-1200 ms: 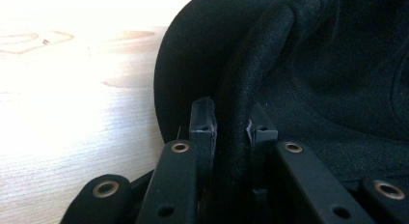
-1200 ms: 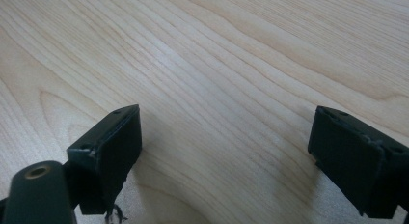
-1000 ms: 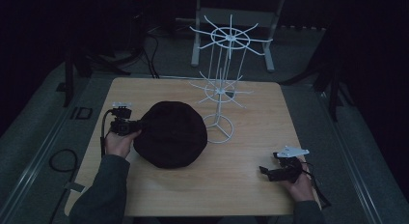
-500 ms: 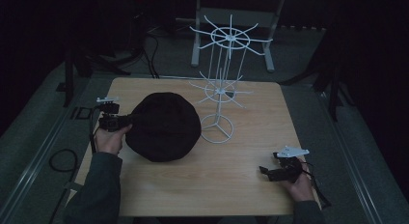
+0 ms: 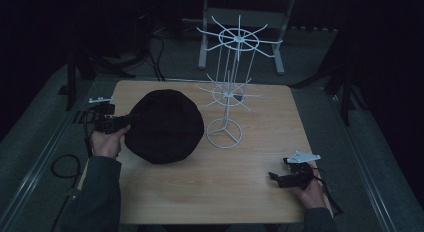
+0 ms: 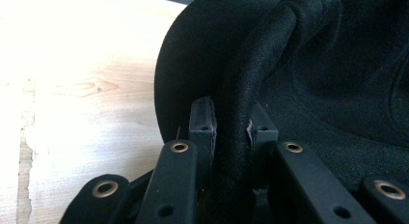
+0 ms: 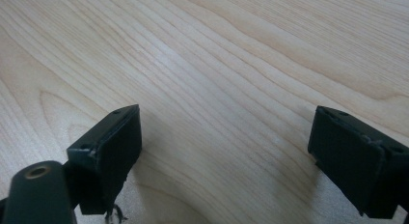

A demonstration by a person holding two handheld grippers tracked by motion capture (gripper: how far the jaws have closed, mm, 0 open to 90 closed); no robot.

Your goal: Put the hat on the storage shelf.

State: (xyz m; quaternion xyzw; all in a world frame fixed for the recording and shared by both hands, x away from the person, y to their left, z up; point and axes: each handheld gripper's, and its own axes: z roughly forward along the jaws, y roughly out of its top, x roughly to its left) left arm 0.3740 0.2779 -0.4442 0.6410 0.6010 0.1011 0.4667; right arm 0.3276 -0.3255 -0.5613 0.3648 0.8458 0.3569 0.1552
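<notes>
Two grippers over one wooden table point(image 5: 250, 192), person seated at the near edge, forearms coming in from the bottom of the high view. Largest item after the table: white wire rack point(image 5: 231, 92), two tiers of radial hooks on a pole, ring base standing on the tabletop right of centre toward the far edge. Just left of it, black hat point(image 5: 164, 124), dark fabric, round crown, sits over the left half of the table; its right edge lies near the rack's ring base, cannot tell if touching. Hat's left edge is pinched by the left gripper point(image 5: 125, 123), which comes in from the table's left edge, held in the person's left hand point(image 5: 106, 142). Left gripper view confirms: both pads clamped on a rolled fold of the hat point(image 6: 299, 64) rim, fabric squeezed between them, light wood visible to the left. Whether the hat's underside rests on the table or is lifted, cannot tell. Right gripper point(image 5: 272, 177) is at the near right corner, well apart from hat and rack, in the right hand point(image 5: 311, 192). Right gripper view: jaws spread wide, bare wood grain point(image 7: 217, 64) between them.
</notes>
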